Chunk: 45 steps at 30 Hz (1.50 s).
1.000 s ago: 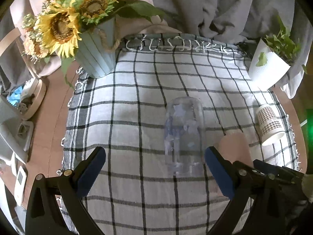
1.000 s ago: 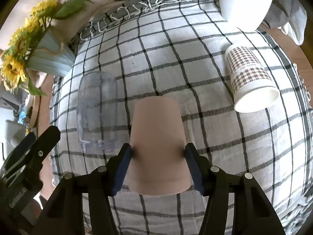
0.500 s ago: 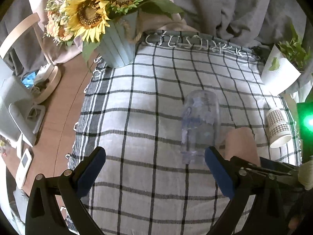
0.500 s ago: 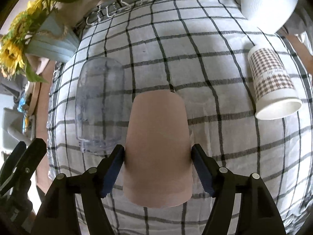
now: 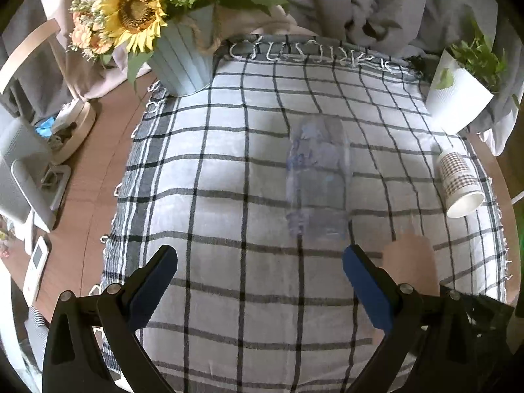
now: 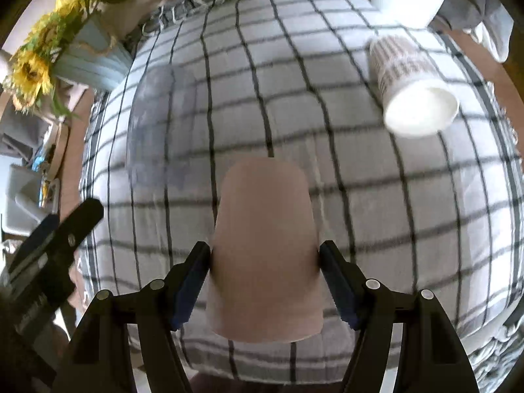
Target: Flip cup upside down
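Observation:
A pink cup (image 6: 265, 249) stands upside down on the checked cloth (image 6: 327, 170), rim down. My right gripper (image 6: 265, 262) has its pads at both sides of the cup, touching or nearly so. The cup also shows in the left wrist view (image 5: 411, 268), behind the right finger. A clear plastic cup (image 5: 316, 180) stands upside down just left of it, also in the right wrist view (image 6: 157, 127). A checked paper cup (image 6: 409, 88) lies on its side at the right, mouth toward me. My left gripper (image 5: 258, 285) is open and empty, above the cloth.
A blue pot of sunflowers (image 5: 177, 49) stands at the cloth's far left corner. A white plant pot (image 5: 458, 98) stands at the far right. Grey fabric lies behind. Wooden table (image 5: 91, 170) with white devices lies left of the cloth.
My left gripper has pulled back and shifted left, away from the clear cup. The right gripper has risen and tilted over the pink cup; its view is blurred by motion.

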Available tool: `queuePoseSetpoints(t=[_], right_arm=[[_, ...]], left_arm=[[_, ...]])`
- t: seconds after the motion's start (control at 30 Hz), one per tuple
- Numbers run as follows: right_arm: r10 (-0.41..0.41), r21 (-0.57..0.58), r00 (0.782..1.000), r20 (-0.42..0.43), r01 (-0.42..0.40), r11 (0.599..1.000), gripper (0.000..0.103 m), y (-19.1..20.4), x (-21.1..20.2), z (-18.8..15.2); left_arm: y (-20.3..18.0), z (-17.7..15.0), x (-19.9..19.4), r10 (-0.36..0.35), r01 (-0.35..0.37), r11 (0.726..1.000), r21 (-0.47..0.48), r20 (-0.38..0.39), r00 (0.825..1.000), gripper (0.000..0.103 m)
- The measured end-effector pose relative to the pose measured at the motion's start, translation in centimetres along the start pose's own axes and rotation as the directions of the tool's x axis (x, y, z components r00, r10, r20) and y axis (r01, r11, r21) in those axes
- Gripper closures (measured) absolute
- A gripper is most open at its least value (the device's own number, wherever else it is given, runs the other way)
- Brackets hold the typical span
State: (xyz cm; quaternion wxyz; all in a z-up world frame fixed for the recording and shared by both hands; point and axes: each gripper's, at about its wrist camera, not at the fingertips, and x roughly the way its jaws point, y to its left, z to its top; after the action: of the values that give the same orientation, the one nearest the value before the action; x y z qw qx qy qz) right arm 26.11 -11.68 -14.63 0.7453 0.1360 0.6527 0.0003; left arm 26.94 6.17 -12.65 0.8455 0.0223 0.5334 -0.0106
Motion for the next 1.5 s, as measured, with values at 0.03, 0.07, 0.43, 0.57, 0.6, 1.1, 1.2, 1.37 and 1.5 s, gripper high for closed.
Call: queuePoseSetpoints(t=[0.03, 0.07, 0.43, 0.57, 0.6, 1.1, 1.2, 1.37, 1.5], right_arm=[[-0.001, 0.000, 1.000, -0.013, 0.001, 1.000, 0.035, 0.0, 0.3, -0.3], [-0.006, -0.005, 1.000, 0.000, 0.006, 1.000, 0.035, 0.1, 0.2, -0.5], [-0.024, -0.005, 0.994, 0.106, 0.024, 1.000, 0.029, 0.0, -2.5, -1.0], [-0.032, 0.056, 0.977, 0.210, 0.021, 0.998, 0.028, -1.3, -6.1, -1.5], [-0.039, 0.081, 0.972, 0.233, 0.021, 0.996, 0.028, -2.0, -7.0, -1.6], [-0.068, 0.321, 0.968, 0.241, -0.014, 0.947, 0.028, -12.1, -8.3, -1.6], [-0.045, 0.333, 0.970, 0.237, -0.037, 0.942, 0.028, -13.1, -8.0, -1.1], [-0.040, 0.317, 0.976, 0.212, -0.030, 0.948, 0.028, -13.6, -6.9, -0.1], [-0.028, 0.321, 0.982, 0.187, -0.034, 0.946, 0.028, -14.0, -6.0, 0.4]], left_arm=[[-0.1, -0.2, 0.0, 0.001, -0.001, 1.000, 0.006, -0.003, 1.000, 0.000], [-0.1, -0.3, 0.1, -0.003, 0.004, 1.000, 0.009, -0.007, 1.000, 0.000], [-0.1, -1.0, -1.3, -0.029, 0.029, 1.000, 0.002, -0.017, 0.999, 0.000], [-2.0, -0.4, -2.2, -0.084, 0.086, 0.995, 0.048, -0.034, 0.996, 0.000], [-2.9, -0.2, -2.4, -0.104, 0.107, 0.992, 0.072, -0.043, 0.994, 0.000], [-13.4, 2.4, 3.1, -0.210, 0.266, 0.952, 0.151, -0.310, 0.927, 0.010], [-14.1, 2.6, 4.3, -0.181, 0.245, 0.958, 0.148, -0.348, 0.920, 0.014], [-15.0, 2.7, 6.2, -0.145, 0.221, 0.962, 0.158, -0.392, 0.909, 0.020], [-15.1, 2.5, 7.5, -0.148, 0.224, 0.966, 0.129, -0.433, 0.889, 0.029]])
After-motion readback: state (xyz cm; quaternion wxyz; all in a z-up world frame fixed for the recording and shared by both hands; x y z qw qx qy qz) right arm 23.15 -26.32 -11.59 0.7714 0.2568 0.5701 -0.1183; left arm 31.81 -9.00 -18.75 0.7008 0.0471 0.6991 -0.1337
